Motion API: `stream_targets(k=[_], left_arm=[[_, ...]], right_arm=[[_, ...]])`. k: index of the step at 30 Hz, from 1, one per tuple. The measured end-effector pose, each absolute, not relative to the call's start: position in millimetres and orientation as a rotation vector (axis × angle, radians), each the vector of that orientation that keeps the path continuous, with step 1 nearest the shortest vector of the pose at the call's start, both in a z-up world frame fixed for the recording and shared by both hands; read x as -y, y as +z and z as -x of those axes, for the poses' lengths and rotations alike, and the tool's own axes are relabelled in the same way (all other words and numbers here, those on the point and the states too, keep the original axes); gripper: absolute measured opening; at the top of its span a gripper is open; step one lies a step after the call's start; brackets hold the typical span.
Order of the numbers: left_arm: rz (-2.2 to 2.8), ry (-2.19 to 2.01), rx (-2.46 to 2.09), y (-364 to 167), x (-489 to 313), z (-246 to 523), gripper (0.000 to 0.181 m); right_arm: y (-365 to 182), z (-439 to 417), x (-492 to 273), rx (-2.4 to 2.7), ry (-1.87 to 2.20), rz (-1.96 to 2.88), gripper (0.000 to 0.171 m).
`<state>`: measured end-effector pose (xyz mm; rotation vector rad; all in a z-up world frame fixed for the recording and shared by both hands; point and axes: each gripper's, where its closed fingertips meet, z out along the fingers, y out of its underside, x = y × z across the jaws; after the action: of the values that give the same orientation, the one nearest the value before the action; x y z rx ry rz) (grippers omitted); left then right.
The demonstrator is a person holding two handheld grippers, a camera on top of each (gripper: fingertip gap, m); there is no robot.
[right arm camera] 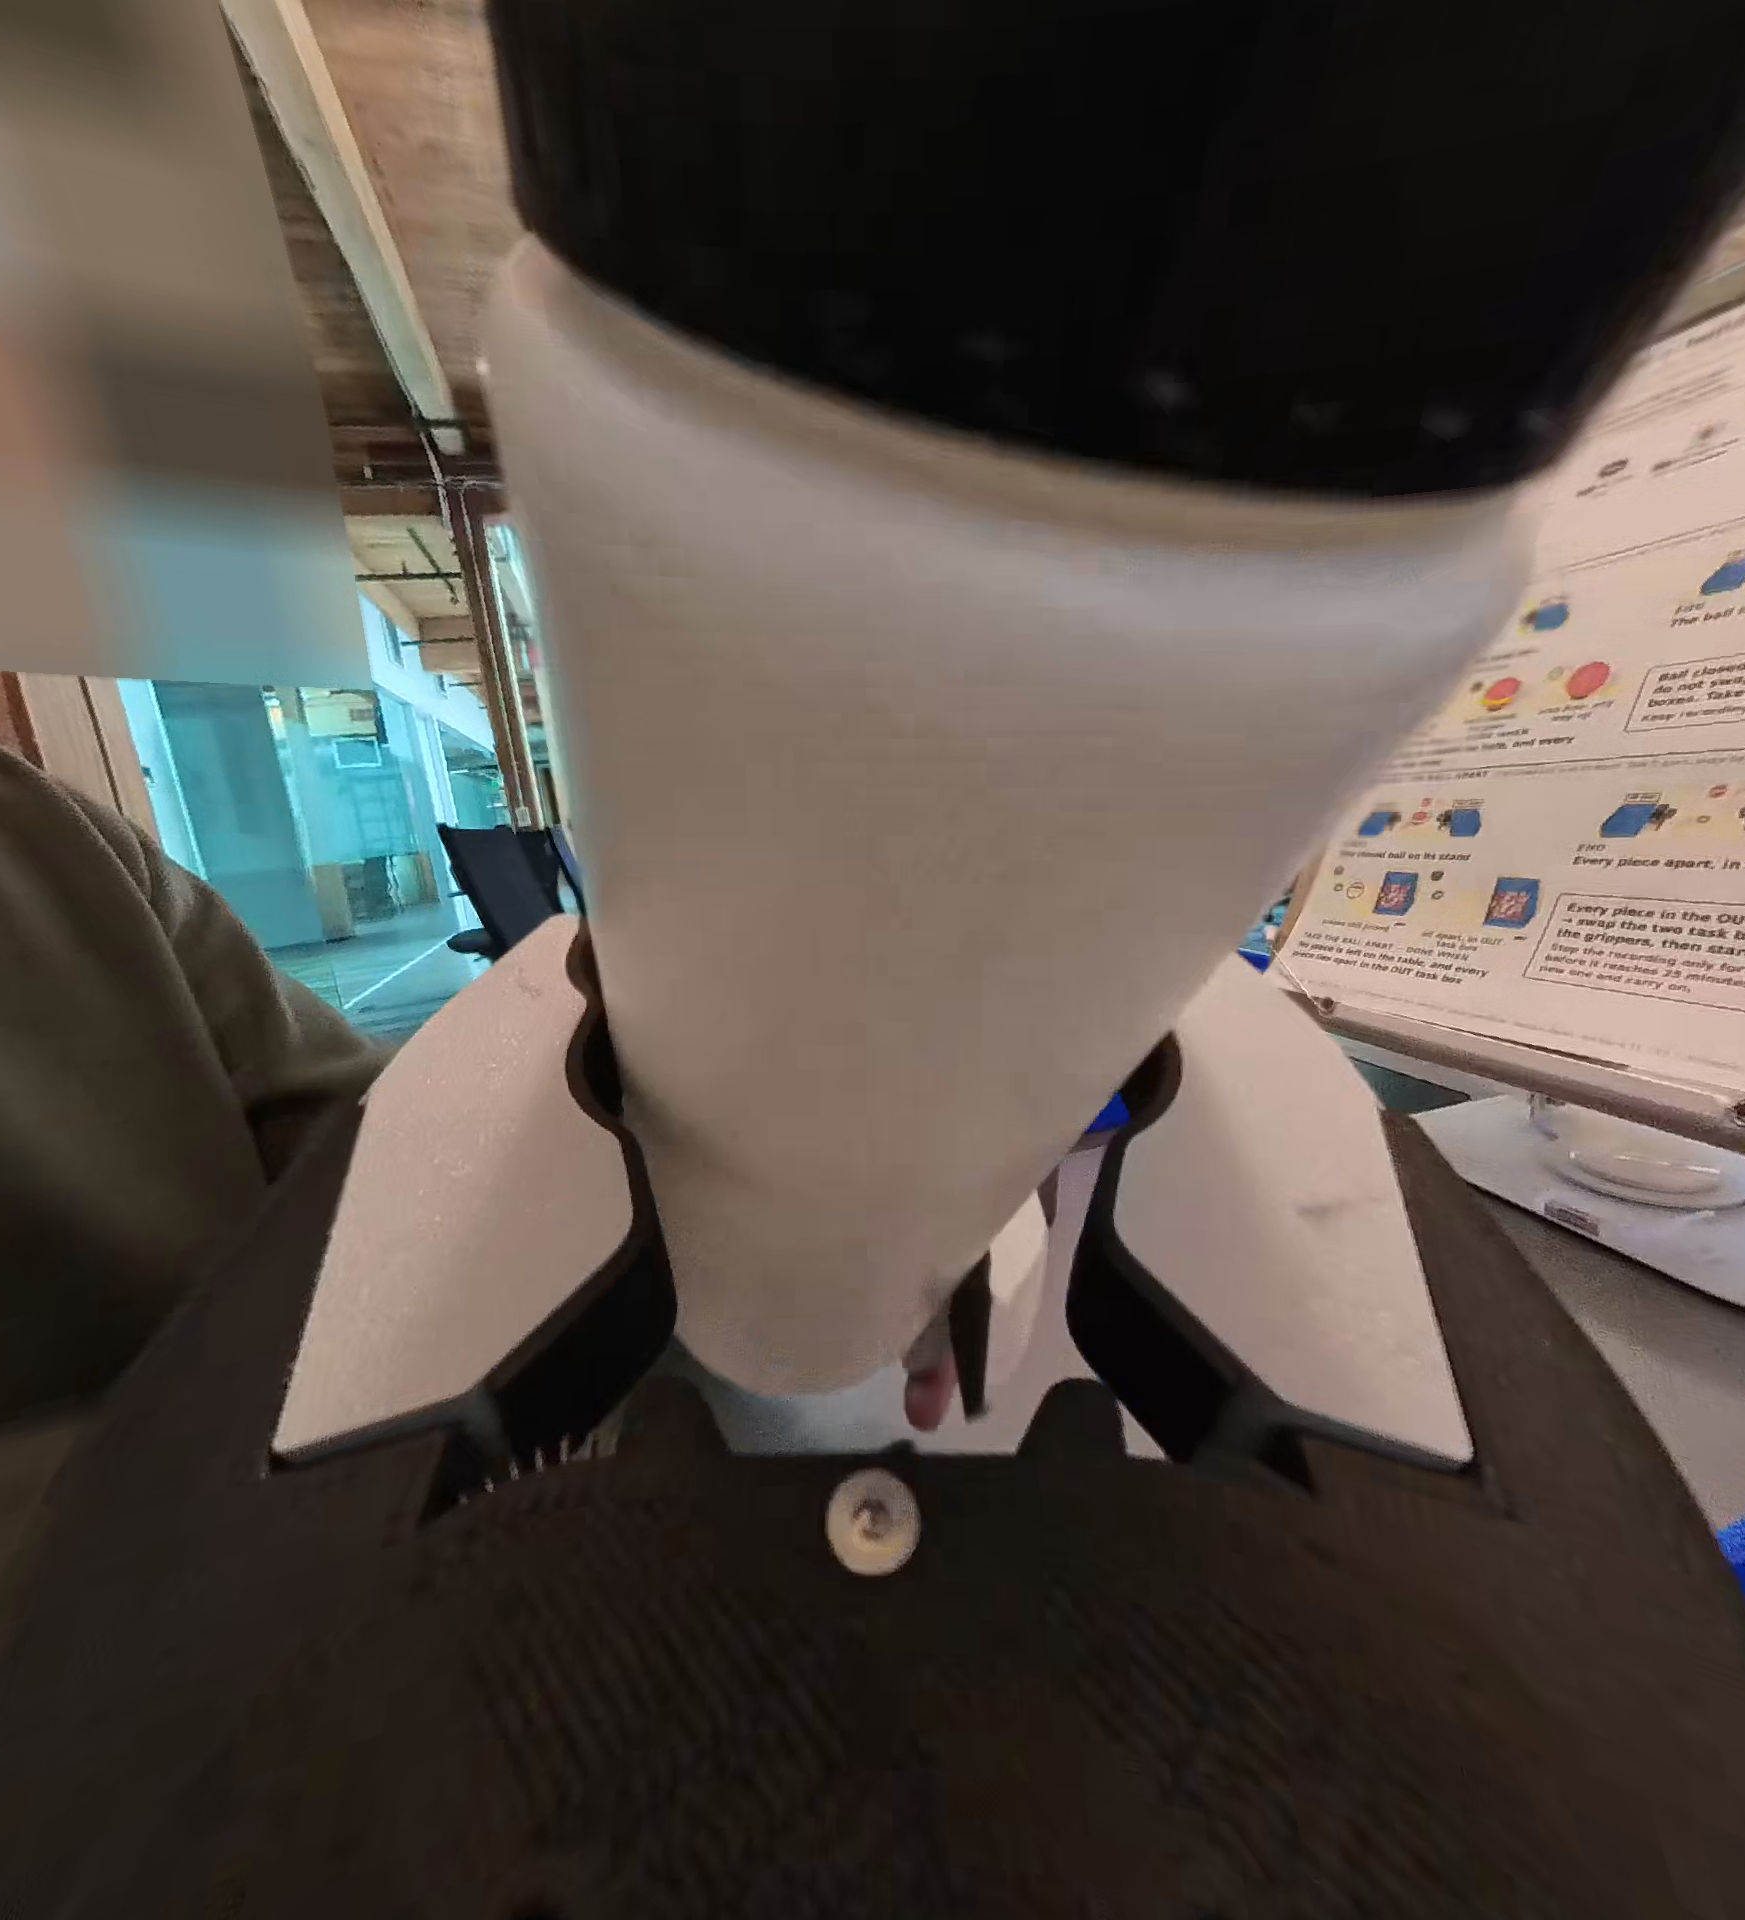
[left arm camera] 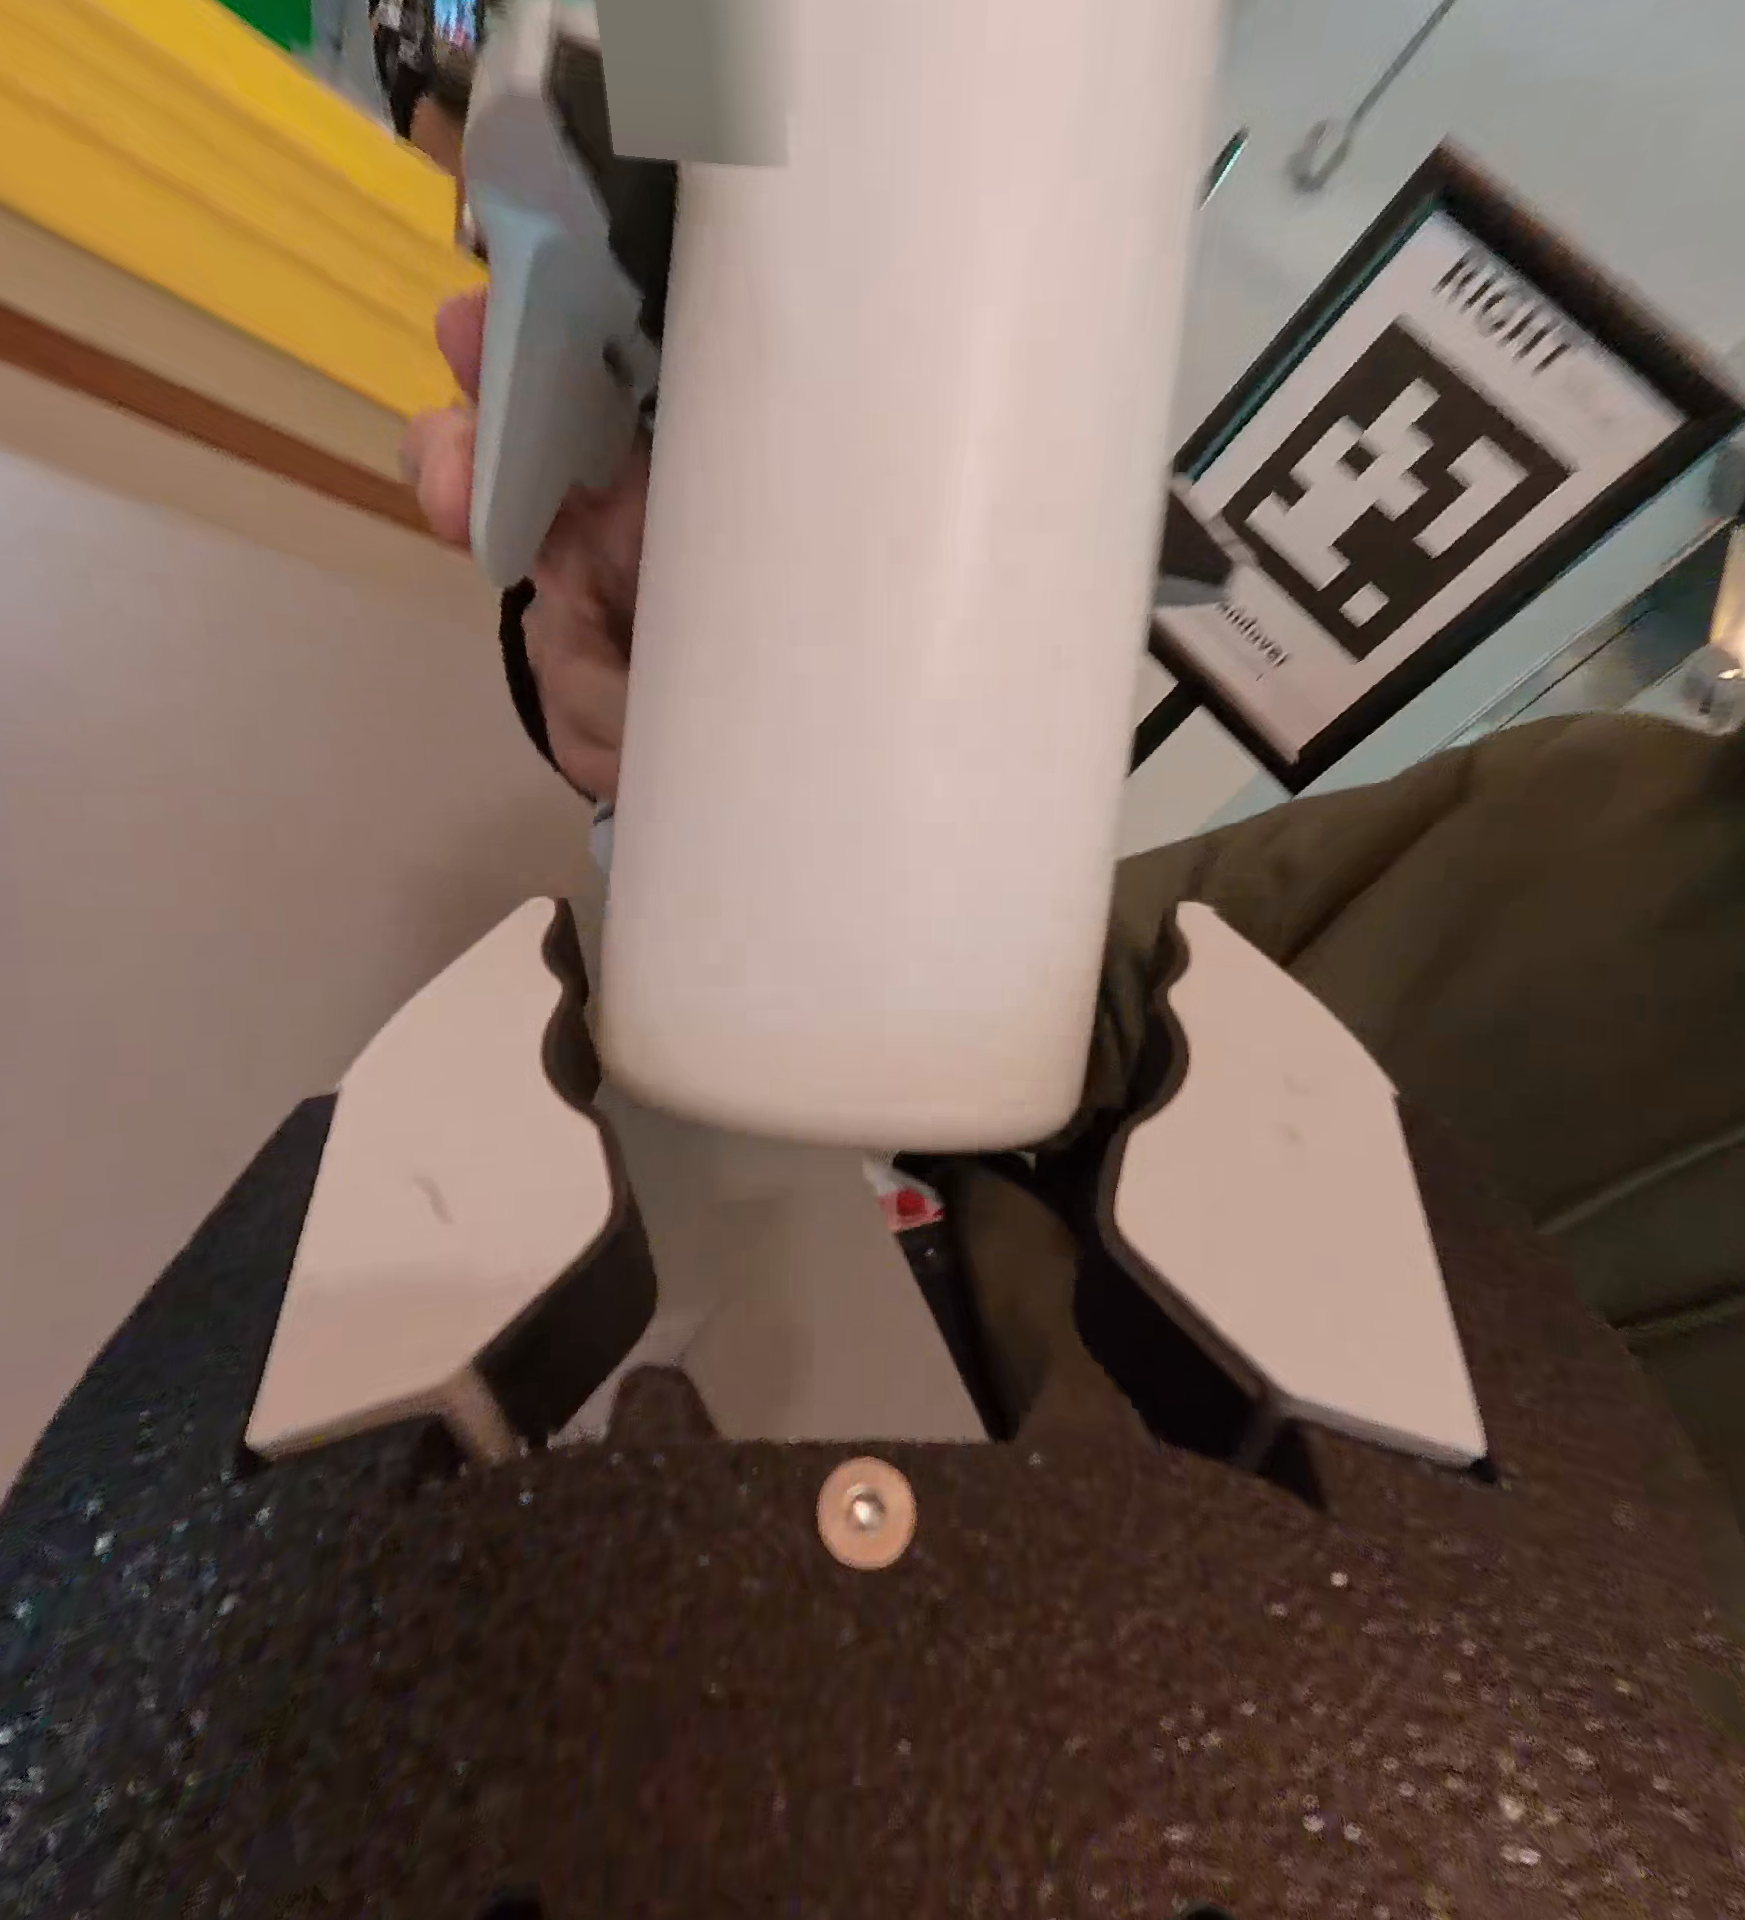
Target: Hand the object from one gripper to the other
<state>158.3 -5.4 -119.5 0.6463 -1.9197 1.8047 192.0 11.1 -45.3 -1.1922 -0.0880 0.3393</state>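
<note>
The white bottle hangs in mid-air, its long axis running straight out along both tools; the left hand-held gripper brackets its rounded base, jaws parted with a gap on one side; the right hand-held gripper seems clamped on the body below the black cap, though blur obscures contact.

We see a tall, smooth white cylindrical bottle with a rounded bottom edge and a wide black cap. It is held in the air, its base between the left fingers, its body between the right ones.
</note>
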Motion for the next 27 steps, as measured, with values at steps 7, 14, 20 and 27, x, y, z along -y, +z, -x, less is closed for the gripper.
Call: stream_targets(k=[7,14,20,27], left_arm=[[-0.728,1.949,2.284,-140.1,-1.7,-193.4,0.092],[-1.214,2.142,3.028,-122.1,-57.1,-253.4,0.091],[-1.040,2.123,3.697,-105.2,-58.8,-254.4,0.091],[-0.701,2.185,3.364,-113.7,-28.4,-234.0,0.098]], right_arm=[[-49.8,-211.3,-14.4,-0.017,0.192,1.264,0.084],[-41.4,-245.2,-15.4,-0.307,0.007,1.274,0.113],[-23.7,-269.8,3.3,-0.590,-0.033,1.003,0.110],[-18.9,-257.5,17.2,-0.314,0.137,1.006,0.101]])
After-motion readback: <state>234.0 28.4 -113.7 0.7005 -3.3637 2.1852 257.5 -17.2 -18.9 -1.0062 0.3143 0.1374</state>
